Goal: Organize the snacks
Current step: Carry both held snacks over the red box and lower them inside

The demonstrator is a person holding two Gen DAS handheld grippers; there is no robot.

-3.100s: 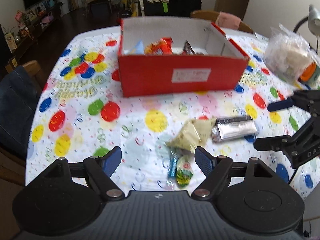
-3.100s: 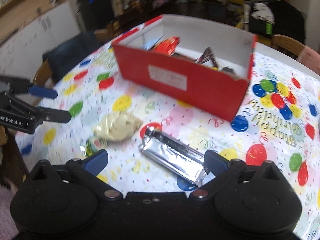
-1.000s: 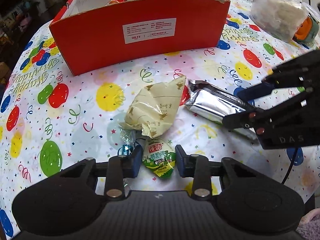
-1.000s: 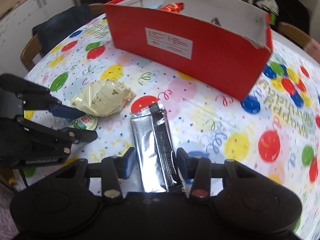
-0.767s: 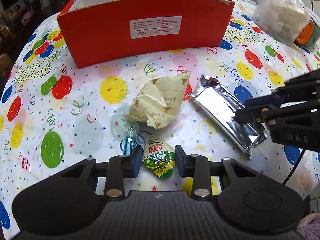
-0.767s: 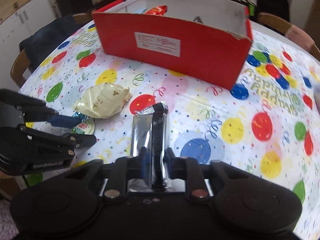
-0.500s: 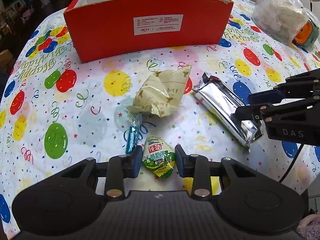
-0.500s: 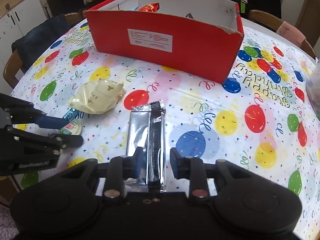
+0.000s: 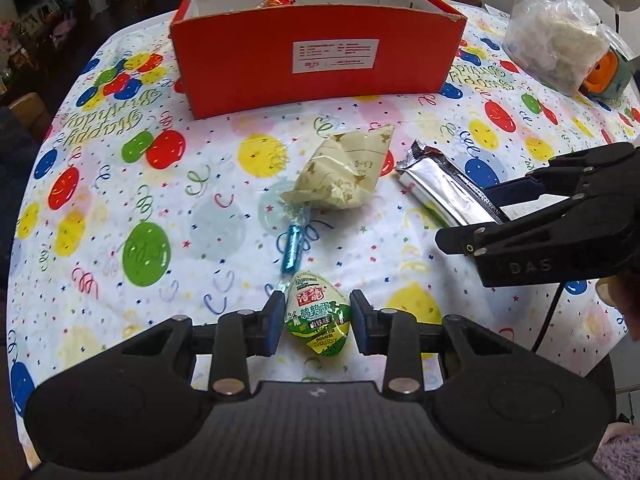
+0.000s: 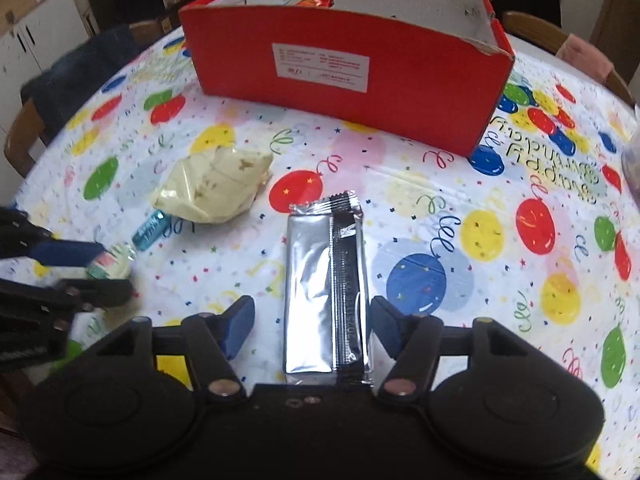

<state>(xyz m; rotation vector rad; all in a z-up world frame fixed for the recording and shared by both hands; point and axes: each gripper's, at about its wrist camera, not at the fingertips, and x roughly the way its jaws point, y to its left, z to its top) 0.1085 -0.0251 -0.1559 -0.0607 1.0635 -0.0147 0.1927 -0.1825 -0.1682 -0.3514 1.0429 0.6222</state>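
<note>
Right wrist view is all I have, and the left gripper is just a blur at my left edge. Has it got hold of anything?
Observer: Yes. In the left wrist view the left gripper is shut on a green-and-white egg-shaped snack packet, with a pad touching each side of it.
Operator: And there's something pale cut off at my right edge. What is it?
Observer: A clear plastic bag with pale contents. An orange-and-green object sits right beside it, on the side away from the red box.
</note>
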